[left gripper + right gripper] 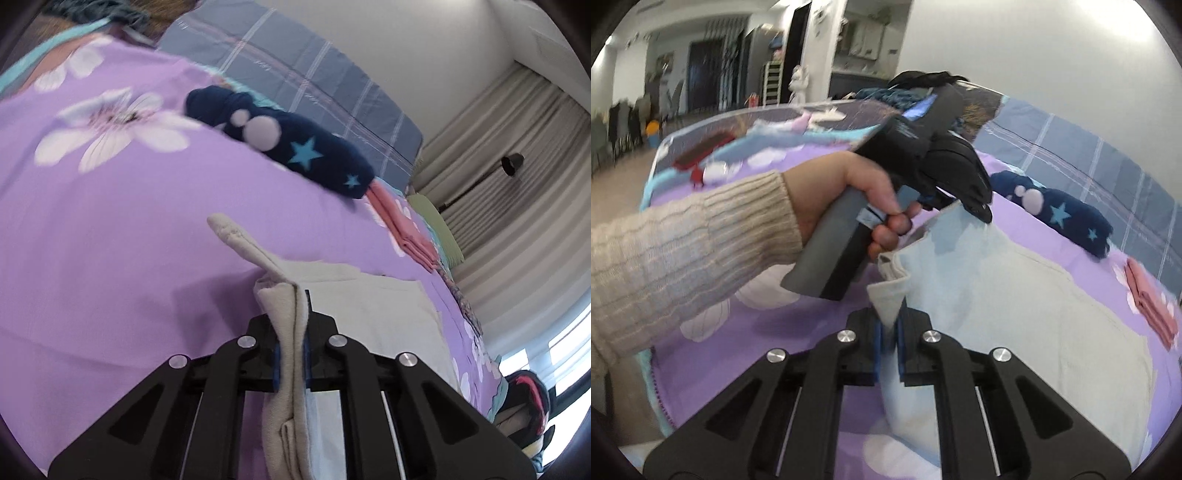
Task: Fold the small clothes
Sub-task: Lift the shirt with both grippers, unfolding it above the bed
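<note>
A small cream and pale blue garment [1015, 295] lies on the purple flowered bedspread [110, 240]. My left gripper [291, 354] is shut on a bunched edge of the garment [288, 332], which sticks up between its fingers. My right gripper [889, 343] is shut on another edge of the same garment, near its corner. In the right wrist view the left gripper [975, 206] appears, held by a hand in a cream sweater sleeve, pinching the garment's far edge and lifting it.
A navy garment with stars [288, 144] [1067, 214] and a folded pink cloth [406, 229] [1152, 306] lie farther back on the bed. A grey plaid pillow [314, 85] lies behind them. Curtains [517, 206] hang beyond the bed.
</note>
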`<state>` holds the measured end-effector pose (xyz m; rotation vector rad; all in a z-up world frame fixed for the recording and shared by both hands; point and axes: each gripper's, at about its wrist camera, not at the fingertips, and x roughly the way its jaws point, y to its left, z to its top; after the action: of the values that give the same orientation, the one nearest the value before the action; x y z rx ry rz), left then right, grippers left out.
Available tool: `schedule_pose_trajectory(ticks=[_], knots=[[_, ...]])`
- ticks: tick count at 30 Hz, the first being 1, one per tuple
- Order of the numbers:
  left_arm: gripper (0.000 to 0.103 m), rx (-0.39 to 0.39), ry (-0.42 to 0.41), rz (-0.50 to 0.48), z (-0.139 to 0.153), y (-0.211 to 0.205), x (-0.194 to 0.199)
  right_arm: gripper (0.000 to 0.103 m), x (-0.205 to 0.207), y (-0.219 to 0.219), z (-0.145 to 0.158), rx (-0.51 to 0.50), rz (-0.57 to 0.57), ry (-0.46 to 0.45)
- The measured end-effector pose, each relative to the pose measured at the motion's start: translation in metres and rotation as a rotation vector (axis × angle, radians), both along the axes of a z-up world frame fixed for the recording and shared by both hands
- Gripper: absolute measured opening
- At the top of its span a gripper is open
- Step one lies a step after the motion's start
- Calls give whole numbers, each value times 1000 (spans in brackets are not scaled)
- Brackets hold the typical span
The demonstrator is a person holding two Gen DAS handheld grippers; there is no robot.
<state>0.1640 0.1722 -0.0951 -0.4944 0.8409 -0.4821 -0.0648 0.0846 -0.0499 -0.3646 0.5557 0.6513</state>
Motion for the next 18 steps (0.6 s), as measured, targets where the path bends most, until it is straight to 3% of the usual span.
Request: schedule_pose_trajectory(ticks=[8,18], knots=[[8,101,-21,-21,30,-52,1,6,12,-68,19,162,-141,70],[8,214,-43,-40,52,-124,7,6,14,-139,20,277,-206,97]])
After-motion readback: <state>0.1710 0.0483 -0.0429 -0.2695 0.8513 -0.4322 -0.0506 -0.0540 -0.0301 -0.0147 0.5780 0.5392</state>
